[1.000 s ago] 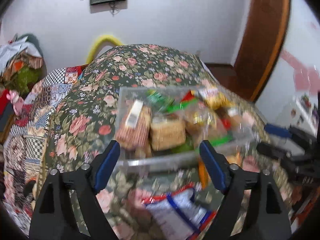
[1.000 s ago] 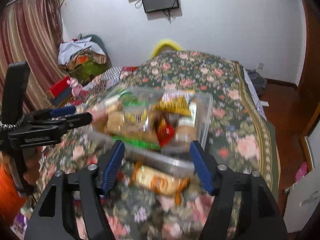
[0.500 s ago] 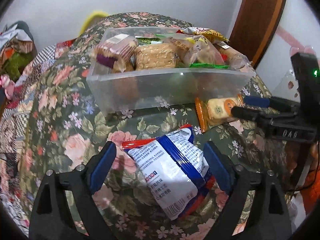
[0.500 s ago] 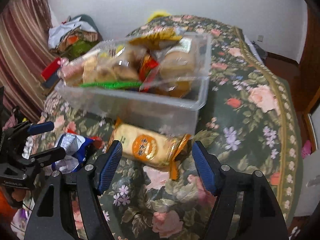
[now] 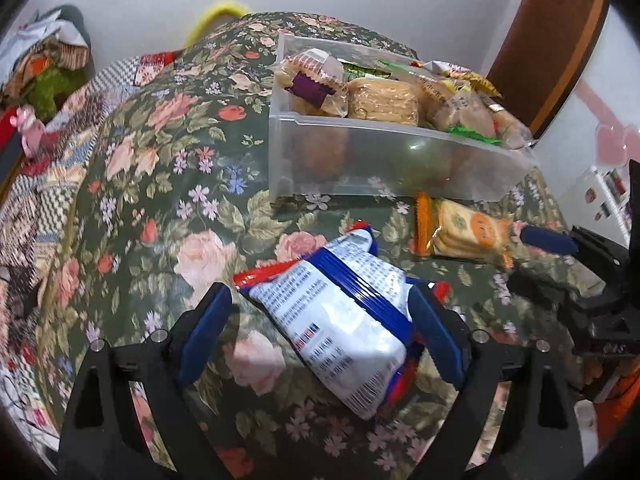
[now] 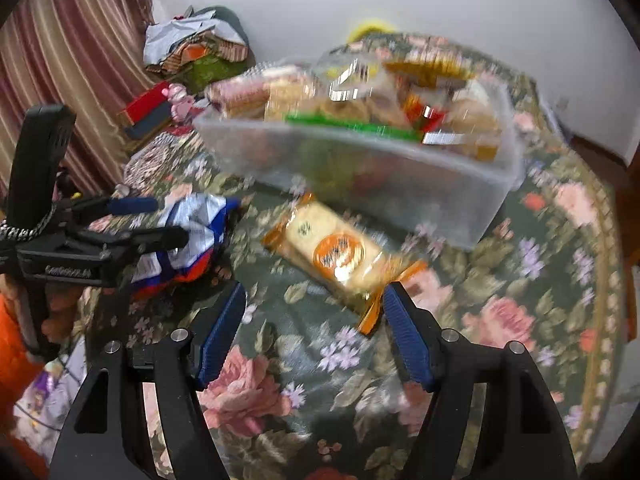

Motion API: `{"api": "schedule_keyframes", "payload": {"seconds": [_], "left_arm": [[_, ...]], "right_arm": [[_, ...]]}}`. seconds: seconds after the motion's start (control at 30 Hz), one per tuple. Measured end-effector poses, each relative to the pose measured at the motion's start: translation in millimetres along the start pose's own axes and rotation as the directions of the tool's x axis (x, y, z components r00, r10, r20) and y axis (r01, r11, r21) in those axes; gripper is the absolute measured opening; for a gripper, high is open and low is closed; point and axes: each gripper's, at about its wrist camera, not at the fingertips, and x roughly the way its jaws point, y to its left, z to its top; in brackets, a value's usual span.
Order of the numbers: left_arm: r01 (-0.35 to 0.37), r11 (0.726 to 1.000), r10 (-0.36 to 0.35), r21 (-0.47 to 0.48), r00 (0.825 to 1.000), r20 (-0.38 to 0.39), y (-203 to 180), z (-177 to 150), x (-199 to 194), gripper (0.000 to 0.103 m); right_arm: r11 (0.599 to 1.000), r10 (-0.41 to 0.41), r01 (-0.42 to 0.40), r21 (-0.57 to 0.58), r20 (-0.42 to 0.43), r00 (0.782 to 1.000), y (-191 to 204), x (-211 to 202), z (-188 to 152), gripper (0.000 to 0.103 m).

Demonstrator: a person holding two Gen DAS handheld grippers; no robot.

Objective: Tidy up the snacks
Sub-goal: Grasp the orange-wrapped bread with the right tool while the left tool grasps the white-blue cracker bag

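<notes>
Behind the clear plastic bin [image 5: 400, 160], packed snack packets blur together in the right wrist view, their labels unreadable. On the floral bedspread [image 5: 160, 184] before it lie a white-and-blue snack bag [image 5: 340, 320] and an orange cracker packet [image 6: 336, 256]. The left gripper [image 5: 320, 332] hangs low, jaws apart, straddling the bag, its right pad touching it. The right gripper [image 6: 316, 328], jaws apart, reaches toward the cracker packet's near end.
</notes>
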Motion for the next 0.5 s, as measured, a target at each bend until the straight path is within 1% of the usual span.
{"api": "schedule_keyframes", "payload": {"seconds": [0.1, 0.2, 0.27, 0.4, 0.5], "left_arm": [[0.030, 0.999, -0.030, -0.017, 1.000, 0.006, -2.3, -3.2, -5.1, 0.091], [0.047, 0.999, -0.047, -0.014, 0.999, -0.013, -7.1, -5.2, -3.0, 0.091], [0.045, 0.999, -0.045, -0.007, 0.999, -0.026, -11.9, -6.8, 0.2, 0.091], [0.048, 0.999, -0.048, 0.013, 0.999, -0.026, -19.9, -9.4, 4.2, 0.091], [0.057, 0.998, -0.057, 0.019, 0.998, -0.029, -23.8, -7.4, 8.2, 0.091]], "right_arm": [[1.000, -0.028, 0.028, -0.010, 0.022, 0.999, -2.5, -3.9, 11.4, 0.069], [0.999, -0.032, 0.033, -0.041, 0.017, 0.999, -1.2, 5.2, 22.5, 0.075], [0.998, -0.033, 0.032, -0.061, -0.004, 0.999, -0.3, 19.9, 26.9, 0.077], [0.997, -0.056, 0.052, -0.049, -0.083, 0.995, -6.6, 48.7, 25.3, 0.077], [0.999, -0.035, 0.031, -0.032, -0.112, 0.993, -10.3, 57.5, 21.0, 0.077]]}}
